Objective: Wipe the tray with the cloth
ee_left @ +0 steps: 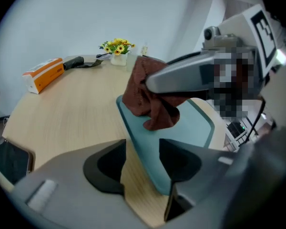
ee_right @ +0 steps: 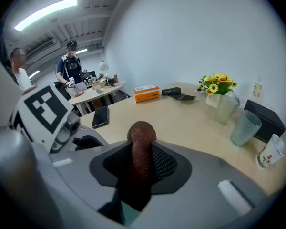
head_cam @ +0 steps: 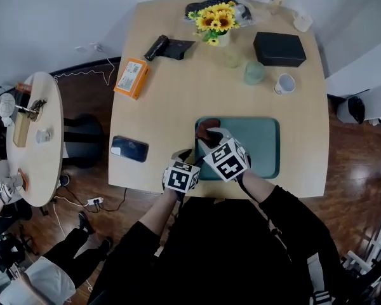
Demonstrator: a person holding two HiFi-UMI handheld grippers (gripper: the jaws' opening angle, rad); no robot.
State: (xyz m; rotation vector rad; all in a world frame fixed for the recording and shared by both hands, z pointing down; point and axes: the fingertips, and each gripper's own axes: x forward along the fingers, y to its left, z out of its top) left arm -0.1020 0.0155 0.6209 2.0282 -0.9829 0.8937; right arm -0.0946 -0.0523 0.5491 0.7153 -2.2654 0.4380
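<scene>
Right gripper (ee_right: 142,149) pinches the cloth (ee_right: 142,129); the left gripper (ee_left: 142,162), jaws spread, views its hanging end over the tray (ee_left: 196,124).

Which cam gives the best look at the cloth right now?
Left gripper view: the cloth hangs nearly whole from the right claw over the tray. Head view shows a small brown patch; right gripper view only a pinched fold.

1 tray (head_cam: 265,149); 1 cloth (head_cam: 206,131); 1 phone (head_cam: 129,149); 1 mug (head_cam: 284,84); 1 orange box (head_cam: 131,77); 1 black box (head_cam: 279,48)
</scene>
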